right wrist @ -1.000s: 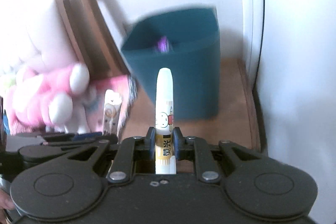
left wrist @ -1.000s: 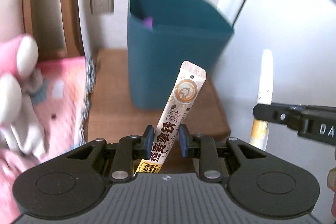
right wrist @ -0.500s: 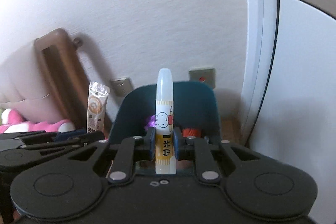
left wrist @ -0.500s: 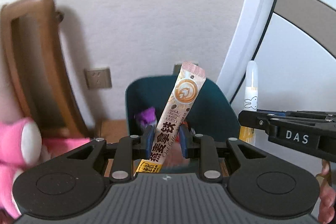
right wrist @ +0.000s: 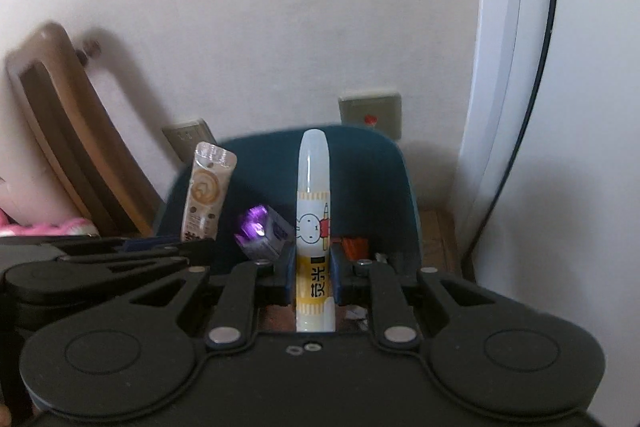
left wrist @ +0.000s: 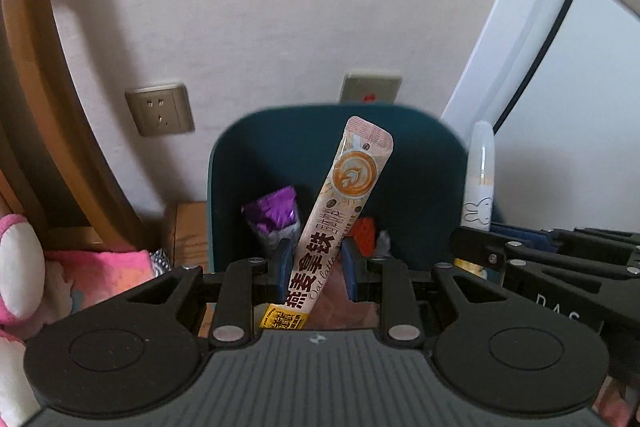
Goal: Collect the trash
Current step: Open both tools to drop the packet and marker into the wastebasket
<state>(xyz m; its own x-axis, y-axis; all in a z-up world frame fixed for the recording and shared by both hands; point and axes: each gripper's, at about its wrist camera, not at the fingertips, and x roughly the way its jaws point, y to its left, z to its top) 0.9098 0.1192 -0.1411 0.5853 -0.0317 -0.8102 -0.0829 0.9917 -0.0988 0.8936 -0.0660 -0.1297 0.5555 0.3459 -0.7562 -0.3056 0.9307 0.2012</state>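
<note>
Two pieces of trash are in our grip, one per gripper, and both hang over the mouth of the teal wastebasket [left wrist: 424, 155] that stands against the far wall. Our left gripper [left wrist: 313, 263] has its jaws closed narrowly on an oat latte sachet [left wrist: 340, 211], pinching it low on its length so that the sachet leans up and to the right, its sealed top in front of the bin's far inner wall. Our right gripper [right wrist: 311, 269] has its jaws clamped on a highlighter pen [right wrist: 313, 211] (white cap, yellow band, a little rabbit printed on the barrel), which stands nearly upright between the blue pads.

From the left wrist view the right gripper [left wrist: 476, 251] sits just to the right, the pen rising at the bin's right rim; from the right wrist view the sachet [right wrist: 204, 195] shows at the bin's left rim.

Inside the wastebasket we see a purple foil wrapper [left wrist: 274, 215] on the left and something orange-red [left wrist: 365, 233] near the middle, partly hidden by the jaws.

On the far wall sit a power socket [left wrist: 160, 109] and a grey plate with a red dot [left wrist: 370, 89]. A brown wooden frame [left wrist: 44, 131] leans at the left, with a pink plush toy [left wrist: 16, 267] near it.
</note>
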